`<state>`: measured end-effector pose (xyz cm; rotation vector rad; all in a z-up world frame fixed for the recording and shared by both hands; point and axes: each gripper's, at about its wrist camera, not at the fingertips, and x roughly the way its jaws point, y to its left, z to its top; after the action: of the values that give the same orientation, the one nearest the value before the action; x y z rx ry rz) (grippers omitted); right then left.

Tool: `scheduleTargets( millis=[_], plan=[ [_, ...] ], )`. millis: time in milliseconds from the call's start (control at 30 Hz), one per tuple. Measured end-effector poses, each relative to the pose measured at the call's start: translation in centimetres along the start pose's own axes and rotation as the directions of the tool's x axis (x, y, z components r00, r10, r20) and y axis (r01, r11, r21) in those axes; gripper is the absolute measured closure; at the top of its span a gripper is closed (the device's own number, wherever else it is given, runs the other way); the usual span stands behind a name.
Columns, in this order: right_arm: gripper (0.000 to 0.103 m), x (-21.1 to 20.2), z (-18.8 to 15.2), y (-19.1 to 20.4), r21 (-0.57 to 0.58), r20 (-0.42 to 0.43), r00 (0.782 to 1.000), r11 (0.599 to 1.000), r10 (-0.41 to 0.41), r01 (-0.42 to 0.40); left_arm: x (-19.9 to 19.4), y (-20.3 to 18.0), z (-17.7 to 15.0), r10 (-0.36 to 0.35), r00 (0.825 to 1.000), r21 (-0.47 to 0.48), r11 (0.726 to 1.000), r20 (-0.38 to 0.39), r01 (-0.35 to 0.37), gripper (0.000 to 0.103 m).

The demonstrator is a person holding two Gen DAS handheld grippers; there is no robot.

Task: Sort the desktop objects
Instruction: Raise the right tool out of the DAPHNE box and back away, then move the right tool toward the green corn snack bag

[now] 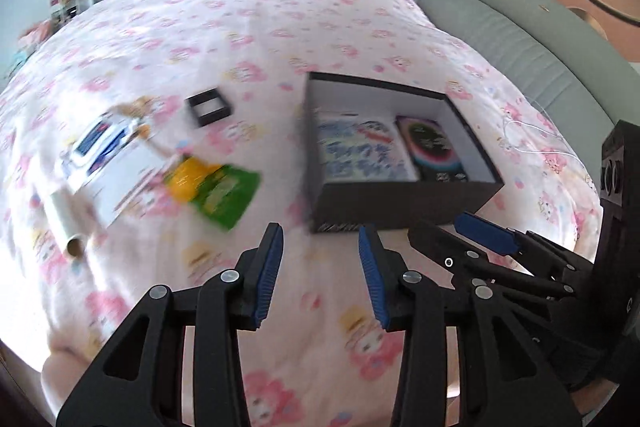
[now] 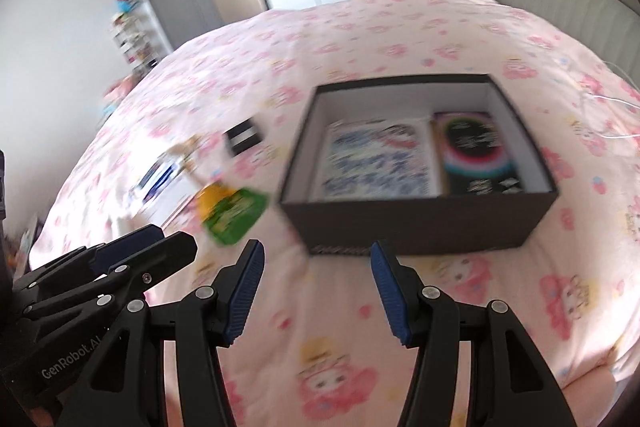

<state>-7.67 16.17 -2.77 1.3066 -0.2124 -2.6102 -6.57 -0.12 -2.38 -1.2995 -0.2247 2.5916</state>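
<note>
I'm looking down over a bed with a pink cartoon-print cover (image 1: 248, 39), and it fills nearly everything in both wrist views. A padded grey-green headboard (image 1: 516, 27) curves along its far right edge.

Next in size is the black box (image 2: 420, 223), open on top with white inner walls, sitting on the cover just ahead of both tongs. Inside it, lying flat, I see a blue-and-white patterned book (image 2: 376, 163) on the left and a dark booklet with a rainbow ring (image 2: 476, 155) on the right, side by side and touching.

Left of the box, well apart from it, the unsorted things lie in a loose cluster on the cover, all blurred. There's a white sheet of paper (image 1: 120, 179), with a green and yellow packet (image 1: 216, 191) at its near corner. A white-and-blue item (image 1: 100, 143) lies on the paper's far side; I can't tell what it is. A cardboard roll (image 1: 66, 223) sits nearest the left edge, and a small black tray (image 1: 209, 105) lies farthest back.

My left gripper (image 1: 320, 271) hangs above the bare cover, jaws apart with nothing between them. My right gripper (image 2: 318, 291) is the same, jaws parted a little wider, empty, close beside the left one, aimed at the near wall of the box.
</note>
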Motion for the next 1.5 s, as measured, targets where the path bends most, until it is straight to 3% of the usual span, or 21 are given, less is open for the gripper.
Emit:
scheduleTargets(
  millis=[233,600,800,1000,1133,1233,1300,1367,1500],
  plan=[
    [0.051,1.1,-2.3,5.7,-0.079,-0.036,0.995,0.992,0.094,-0.096,-2.6,5.5,-3.2,0.025,1.0,-0.117,0.993,0.018,-0.023,0.063],
    [0.051,3.9,-3.7,8.2,-0.102,-0.101,0.991,0.99,0.085,-0.095,-0.4,10.0,-5.4,0.013,1.0,-0.237,0.971,0.0,-0.013,0.063],
    [0.051,6.2,-3.0,7.9,-0.079,-0.122,0.99,0.994,0.066,-0.076,2.5,11.2,-4.6,-0.014,1.0,-0.266,0.964,-0.003,0.012,0.063],
    [0.051,11.1,-0.7,8.6,-0.099,-0.143,0.988,0.993,0.05,-0.064,7.5,14.0,-2.4,0.061,0.998,-0.305,0.95,-0.002,-0.058,0.063],
    [0.051,14.4,0.0,8.9,-0.118,-0.188,0.982,0.992,0.019,-0.042,11.5,16.2,-0.9,0.055,0.998,-0.34,0.938,-0.036,-0.064,0.063],
    [0.051,16.5,0.5,8.7,-0.112,-0.216,0.976,0.993,0.001,-0.026,14.1,17.1,0.1,0.053,0.995,-0.314,0.946,-0.086,-0.077,0.063],
    [0.051,17.5,0.8,8.4,-0.093,-0.229,0.973,0.995,0.012,-0.034,15.5,18.1,0.8,0.002,0.996,-0.326,0.945,-0.094,-0.032,0.063],
    [0.051,18.5,0.9,8.3,-0.07,-0.249,0.968,0.996,0.031,-0.05,16.8,19.3,1.1,-0.112,0.989,-0.393,0.917,-0.093,0.067,0.063],
    [0.051,20.6,0.8,8.2,-0.032,-0.279,0.959,0.997,0.06,-0.071,18.2,19.7,0.4,-0.137,0.986,-0.41,0.908,-0.094,0.087,0.063]
  ],
)
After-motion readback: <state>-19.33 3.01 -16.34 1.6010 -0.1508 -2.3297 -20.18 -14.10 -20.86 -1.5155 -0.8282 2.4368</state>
